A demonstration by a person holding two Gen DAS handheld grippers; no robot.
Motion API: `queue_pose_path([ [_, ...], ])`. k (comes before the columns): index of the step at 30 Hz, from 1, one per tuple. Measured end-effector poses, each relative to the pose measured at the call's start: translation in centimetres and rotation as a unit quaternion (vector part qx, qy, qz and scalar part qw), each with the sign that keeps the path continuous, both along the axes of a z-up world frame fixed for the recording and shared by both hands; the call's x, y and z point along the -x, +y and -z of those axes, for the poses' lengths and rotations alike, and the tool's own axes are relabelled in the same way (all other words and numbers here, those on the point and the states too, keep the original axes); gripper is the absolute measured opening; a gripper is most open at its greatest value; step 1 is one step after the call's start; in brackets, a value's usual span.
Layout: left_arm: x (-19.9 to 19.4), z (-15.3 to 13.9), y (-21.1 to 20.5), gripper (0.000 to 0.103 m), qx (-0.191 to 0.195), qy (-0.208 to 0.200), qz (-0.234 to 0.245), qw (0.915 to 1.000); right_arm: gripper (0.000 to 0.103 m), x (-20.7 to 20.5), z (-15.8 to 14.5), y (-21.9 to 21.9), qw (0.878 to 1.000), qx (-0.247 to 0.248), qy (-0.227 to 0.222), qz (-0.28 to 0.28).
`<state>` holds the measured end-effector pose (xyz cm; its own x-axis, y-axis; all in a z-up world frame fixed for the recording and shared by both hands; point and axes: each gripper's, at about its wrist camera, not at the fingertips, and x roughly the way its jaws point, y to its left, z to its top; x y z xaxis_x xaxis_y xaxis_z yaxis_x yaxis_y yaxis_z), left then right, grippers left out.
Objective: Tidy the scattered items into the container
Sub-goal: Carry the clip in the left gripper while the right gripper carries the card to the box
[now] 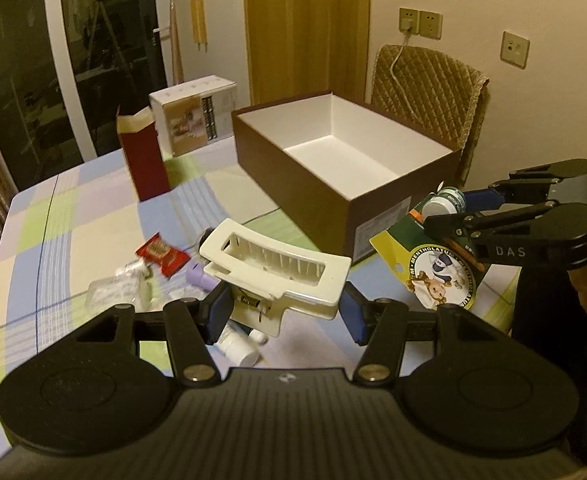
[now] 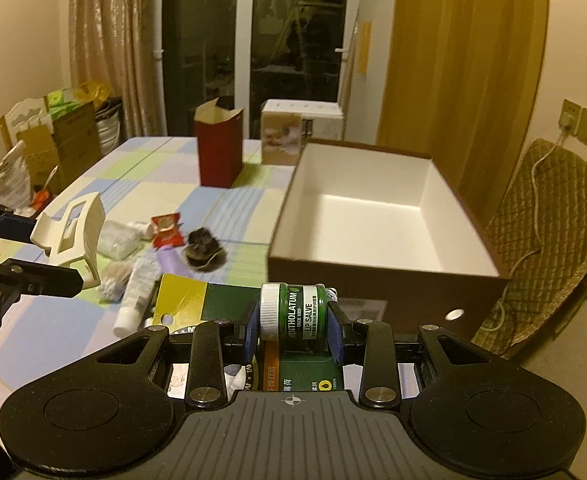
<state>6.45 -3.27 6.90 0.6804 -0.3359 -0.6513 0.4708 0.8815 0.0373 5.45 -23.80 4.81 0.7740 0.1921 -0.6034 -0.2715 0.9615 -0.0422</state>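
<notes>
My left gripper (image 1: 285, 312) is shut on a large cream hair claw clip (image 1: 277, 268), held above the checked tablecloth; the clip (image 2: 73, 236) also shows at the left of the right wrist view. My right gripper (image 2: 293, 332) is shut on a green lip salve jar (image 2: 291, 312) fixed to its yellow-green card (image 2: 189, 296); the same pack (image 1: 441, 276) hangs at the right of the left wrist view. The open brown box (image 1: 333, 168) with a white inside stands ahead, empty. On the cloth lie a red snack packet (image 1: 161, 256), a purple tube (image 1: 201, 276) and a white tube (image 2: 133, 300).
A dark red carton (image 1: 145, 160) and a white printed box (image 1: 197, 116) stand behind the loose items. A padded chair (image 1: 429, 92) sits behind the brown box. Clear plastic wrappers (image 1: 117, 288), cotton swabs (image 2: 113, 280) and a dark hair tie (image 2: 203, 246) lie on the cloth.
</notes>
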Motion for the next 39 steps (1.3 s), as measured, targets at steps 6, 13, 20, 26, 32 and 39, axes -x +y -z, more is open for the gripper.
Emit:
queue_pose_path([
  [6, -1.7, -1.0, -2.7, 0.052, -0.001, -0.012, 0.027, 0.9996, 0.037, -1.6, -1.4, -2.5, 1.000, -0.001, -0.015, 0.025],
  [13, -5.0, -1.5, -6.7, 0.052, 0.001, -0.019, 0.061, 0.9980, 0.037, -4.3, -2.1, -5.4, 0.998, -0.003, -0.022, 0.051],
  [20, -7.3, -1.1, -9.5, 0.052, 0.004, -0.018, 0.080, 0.9966, 0.037, -6.4, -2.2, -7.1, 0.998, -0.002, -0.027, 0.060],
  [26, -8.7, -0.6, -10.7, 0.052, 0.002, -0.016, 0.088, 0.9960, 0.037, -7.8, -2.2, -7.5, 0.998, -0.004, -0.028, 0.063],
  [32, -10.0, -0.5, -11.4, 0.052, 0.005, -0.015, 0.089, 0.9959, 0.037, -8.9, -2.2, -8.0, 0.997, -0.004, -0.029, 0.065],
  [39, -12.0, -0.3, -12.4, 0.052, 0.001, -0.016, 0.096, 0.9953, 0.037, -11.2, -2.1, -9.2, 0.996, 0.005, -0.029, 0.082],
])
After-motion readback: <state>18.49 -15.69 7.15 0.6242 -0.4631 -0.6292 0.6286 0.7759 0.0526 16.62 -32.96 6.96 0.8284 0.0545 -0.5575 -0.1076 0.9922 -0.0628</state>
